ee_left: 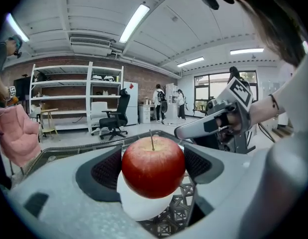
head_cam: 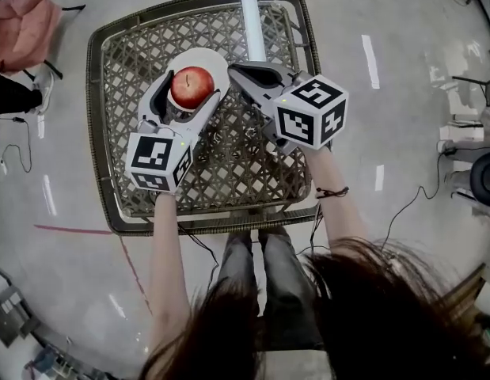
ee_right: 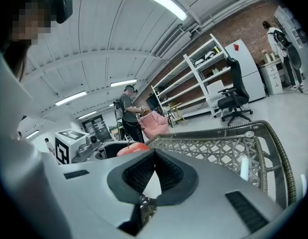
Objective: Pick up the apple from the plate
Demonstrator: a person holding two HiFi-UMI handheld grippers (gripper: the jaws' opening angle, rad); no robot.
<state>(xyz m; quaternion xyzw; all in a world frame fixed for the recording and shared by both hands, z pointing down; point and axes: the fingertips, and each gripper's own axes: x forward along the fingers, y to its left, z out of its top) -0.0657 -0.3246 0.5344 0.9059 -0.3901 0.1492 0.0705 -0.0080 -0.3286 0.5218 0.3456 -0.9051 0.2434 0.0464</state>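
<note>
The apple (ee_left: pixel 154 167) is round, glossy and red with a thin upright stem. You have it pinched in your left gripper (head_cam: pixel 194 85), one ribbed black pad (ee_left: pixel 106 169) against each side. It sits over the smooth white plate (head_cam: pixel 217 60), near the far edge of the woven lattice tabletop (head_cam: pixel 252 172); contact with the plate can't be judged. Only the head view shows the plate's round outline. Your right gripper (ee_right: pixel 154 153) has its jaws pressed together on nothing, just beside the plate, and its view catches only a red sliver of the apple.

L gripper (head_cam: pixel 193 84) clasping apple (head_cam: pixel 191 88) over plate (head_cam: pixel 213 60), R gripper (head_cam: pixel 235 70) beside
</note>
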